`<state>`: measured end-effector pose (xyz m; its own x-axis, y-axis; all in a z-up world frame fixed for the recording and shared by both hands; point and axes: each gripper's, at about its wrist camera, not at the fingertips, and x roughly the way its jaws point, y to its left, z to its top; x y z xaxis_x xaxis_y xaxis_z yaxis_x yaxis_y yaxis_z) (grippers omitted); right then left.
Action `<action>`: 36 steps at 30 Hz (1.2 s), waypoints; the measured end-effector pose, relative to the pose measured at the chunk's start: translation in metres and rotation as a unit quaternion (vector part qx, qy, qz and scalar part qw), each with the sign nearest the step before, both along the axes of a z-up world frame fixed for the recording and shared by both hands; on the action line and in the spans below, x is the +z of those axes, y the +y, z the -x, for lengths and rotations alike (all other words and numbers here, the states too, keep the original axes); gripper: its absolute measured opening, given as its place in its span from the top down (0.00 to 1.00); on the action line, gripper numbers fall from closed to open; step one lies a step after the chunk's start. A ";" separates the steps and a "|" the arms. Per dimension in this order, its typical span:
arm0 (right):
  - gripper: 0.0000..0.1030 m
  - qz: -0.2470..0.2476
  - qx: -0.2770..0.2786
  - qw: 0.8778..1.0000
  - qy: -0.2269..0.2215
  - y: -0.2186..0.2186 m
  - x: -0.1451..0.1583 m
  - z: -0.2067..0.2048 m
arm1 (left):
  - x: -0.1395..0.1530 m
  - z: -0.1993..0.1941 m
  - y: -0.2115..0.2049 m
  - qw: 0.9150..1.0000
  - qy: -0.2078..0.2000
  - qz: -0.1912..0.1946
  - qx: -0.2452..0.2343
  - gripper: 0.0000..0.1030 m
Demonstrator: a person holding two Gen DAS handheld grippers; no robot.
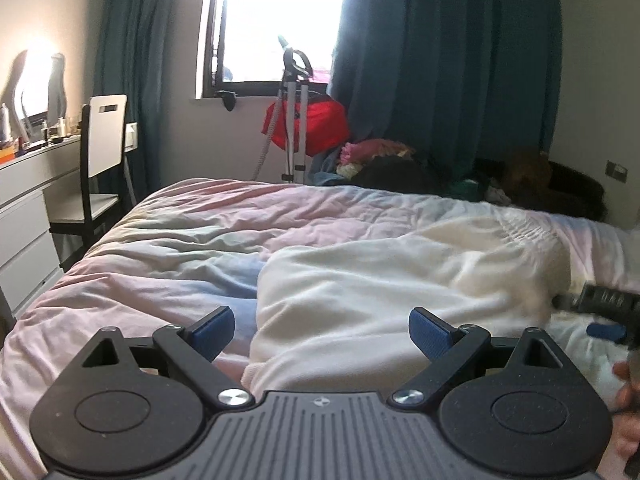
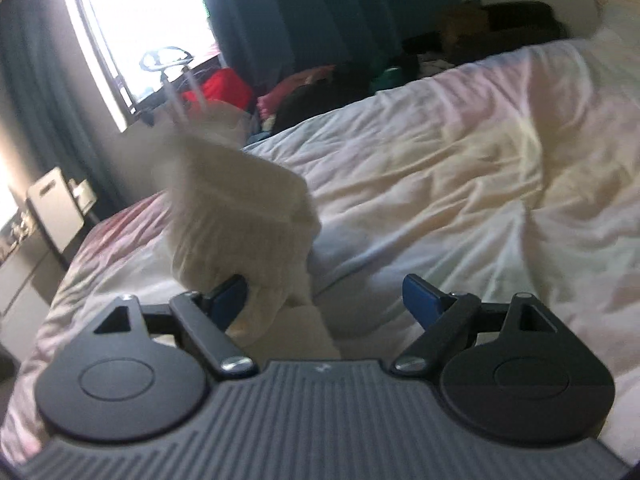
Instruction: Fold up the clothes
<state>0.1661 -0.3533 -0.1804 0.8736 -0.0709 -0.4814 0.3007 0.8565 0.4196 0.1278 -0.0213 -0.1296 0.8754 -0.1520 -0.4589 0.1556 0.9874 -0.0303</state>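
Presently the bed (image 1: 168, 240), under a rumpled pale pink duvet, fills both views. White garment (image 1: 400, 276) lies spread on its near side; in the right wrist view part of it stands blurred and bunched beside the left finger. Left gripper (image 1: 321, 334): jaws wide apart above the garment's edge, nothing clamped. Right gripper (image 2: 326, 300): jaws spread wide, pads not pressing the cloth.

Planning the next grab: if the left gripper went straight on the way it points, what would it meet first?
Probably the rumpled white fleece garment lying on the pastel bedspread; the open left gripper points at it, though depth is unclear.
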 end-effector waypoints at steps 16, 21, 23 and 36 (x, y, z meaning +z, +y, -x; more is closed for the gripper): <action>0.28 -0.167 0.063 0.984 -0.028 -0.023 -0.026 -0.065 | -0.041 -0.010 -0.047 0.990 0.003 -0.132 -0.054 0.07; 0.59 -0.096 0.067 0.992 -0.046 -0.008 -0.013 -0.058 | -0.045 -0.021 -0.041 0.993 0.017 -0.110 -0.026 0.07; 0.65 -0.099 0.067 0.991 -0.062 -0.007 -0.002 -0.050 | -0.045 -0.024 -0.037 0.995 0.025 -0.099 -0.024 0.07; 0.67 -0.114 0.051 0.992 -0.031 -0.009 0.008 0.021 | -0.021 -0.006 -0.009 0.999 0.018 -0.029 0.016 0.06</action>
<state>0.1454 -0.3627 -0.1725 0.8991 0.1237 -0.4198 0.1851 0.7617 0.6209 0.1338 -0.0304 -0.1510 0.8620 -0.0963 -0.4977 0.1234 0.9921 0.0217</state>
